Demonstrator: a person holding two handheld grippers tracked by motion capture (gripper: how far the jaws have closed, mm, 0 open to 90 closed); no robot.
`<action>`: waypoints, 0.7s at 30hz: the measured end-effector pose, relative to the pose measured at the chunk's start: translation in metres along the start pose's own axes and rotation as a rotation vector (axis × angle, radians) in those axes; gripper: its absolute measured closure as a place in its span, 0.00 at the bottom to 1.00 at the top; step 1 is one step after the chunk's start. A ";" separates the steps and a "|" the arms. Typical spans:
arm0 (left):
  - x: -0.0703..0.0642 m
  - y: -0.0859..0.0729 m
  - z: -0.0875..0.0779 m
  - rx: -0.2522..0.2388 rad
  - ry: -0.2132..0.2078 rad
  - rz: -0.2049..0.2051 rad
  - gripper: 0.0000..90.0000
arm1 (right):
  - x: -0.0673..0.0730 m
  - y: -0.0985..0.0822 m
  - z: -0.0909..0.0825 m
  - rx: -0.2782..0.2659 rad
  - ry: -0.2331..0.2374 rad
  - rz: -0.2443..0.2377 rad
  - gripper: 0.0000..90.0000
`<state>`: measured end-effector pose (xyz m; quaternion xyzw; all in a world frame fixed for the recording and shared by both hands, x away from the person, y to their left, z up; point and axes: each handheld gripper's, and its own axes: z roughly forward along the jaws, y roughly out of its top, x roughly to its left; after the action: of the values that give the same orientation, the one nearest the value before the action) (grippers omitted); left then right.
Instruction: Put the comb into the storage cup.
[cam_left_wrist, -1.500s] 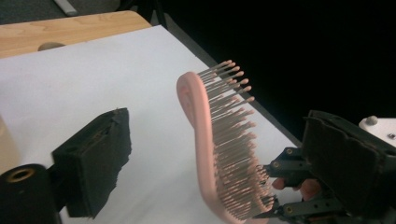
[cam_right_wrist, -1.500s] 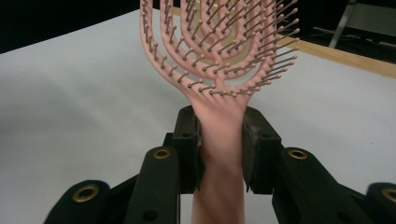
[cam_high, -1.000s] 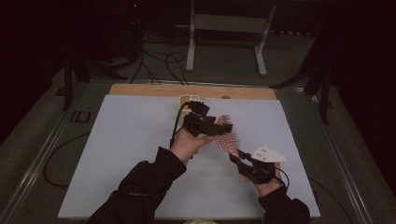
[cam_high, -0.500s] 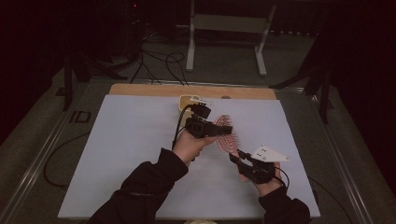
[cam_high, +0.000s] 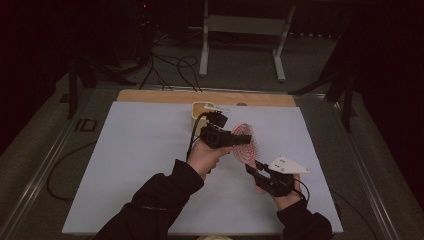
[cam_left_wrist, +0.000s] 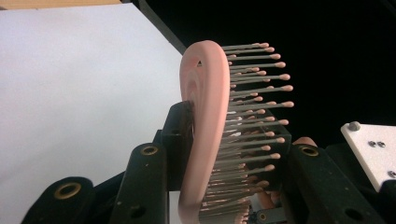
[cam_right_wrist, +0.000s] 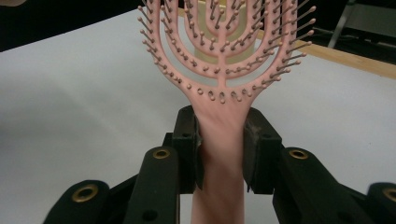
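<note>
Hairbrush (cam_high: 244, 141) above pale table (cam_high: 125, 165).

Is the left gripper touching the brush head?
Touching. In the left gripper view the left gripper has just closed across the brush head: one finger presses its pink back, the other meets the bristle tips.

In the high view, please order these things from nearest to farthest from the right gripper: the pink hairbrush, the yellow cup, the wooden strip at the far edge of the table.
1. pink hairbrush: its handle is in the right gripper.
2. yellow cup: farther back and to the left, behind the left gripper.
3. wooden strip: along the far edge.
</note>
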<state>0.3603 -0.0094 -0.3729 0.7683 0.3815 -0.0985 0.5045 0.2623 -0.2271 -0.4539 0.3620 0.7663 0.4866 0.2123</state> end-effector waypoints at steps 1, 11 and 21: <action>-0.001 0.000 0.000 0.000 0.001 0.001 0.72 | 0.000 0.000 0.000 -0.001 0.000 -0.001 0.78; -0.008 0.004 -0.005 -0.014 0.002 0.055 0.72 | -0.001 0.000 0.002 0.000 0.009 -0.023 0.67; -0.015 0.008 -0.015 -0.036 0.013 0.121 0.72 | 0.000 0.000 0.002 0.008 0.001 -0.014 0.48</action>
<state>0.3519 -0.0053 -0.3519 0.7813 0.3393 -0.0559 0.5209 0.2641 -0.2257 -0.4547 0.3572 0.7709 0.4820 0.2140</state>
